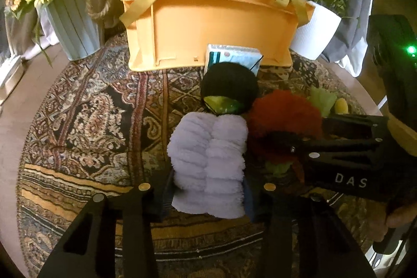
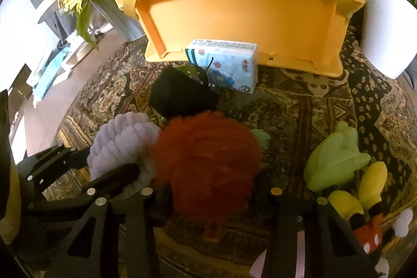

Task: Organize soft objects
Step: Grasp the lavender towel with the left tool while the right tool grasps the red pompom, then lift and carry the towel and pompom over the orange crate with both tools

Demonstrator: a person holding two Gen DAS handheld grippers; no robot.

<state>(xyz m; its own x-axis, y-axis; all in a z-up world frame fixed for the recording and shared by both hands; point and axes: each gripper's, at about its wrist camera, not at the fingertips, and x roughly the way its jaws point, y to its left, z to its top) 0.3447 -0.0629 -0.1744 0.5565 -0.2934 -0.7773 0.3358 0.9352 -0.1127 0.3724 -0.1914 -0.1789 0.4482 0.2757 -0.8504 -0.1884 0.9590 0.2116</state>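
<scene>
Both grippers clamped on soft things, no gap left at the pads. Left gripper (image 1: pixel 207 189) pinches the lavender fluffy cloth (image 1: pixel 208 163) from both sides; cloth sits on the patterned rug (image 1: pixel 86 121), in front of the orange basket (image 1: pixel 208 25). Right gripper (image 2: pixel 211 193) squeezes the red fuzzy ball (image 2: pixel 208 160), just right of the lavender cloth, also in front of the basket. Black plush (image 1: pixel 229 85) lies between the ball and the basket, touching a tissue pack (image 2: pixel 229 64) that leans at the basket's front wall; pack print too small to read. Green plush (image 2: pixel 336 160) and yellow plush (image 2: pixel 365 189) lie well right of the ball. "DAS" reads in white on the right gripper's body in the left wrist view.
</scene>
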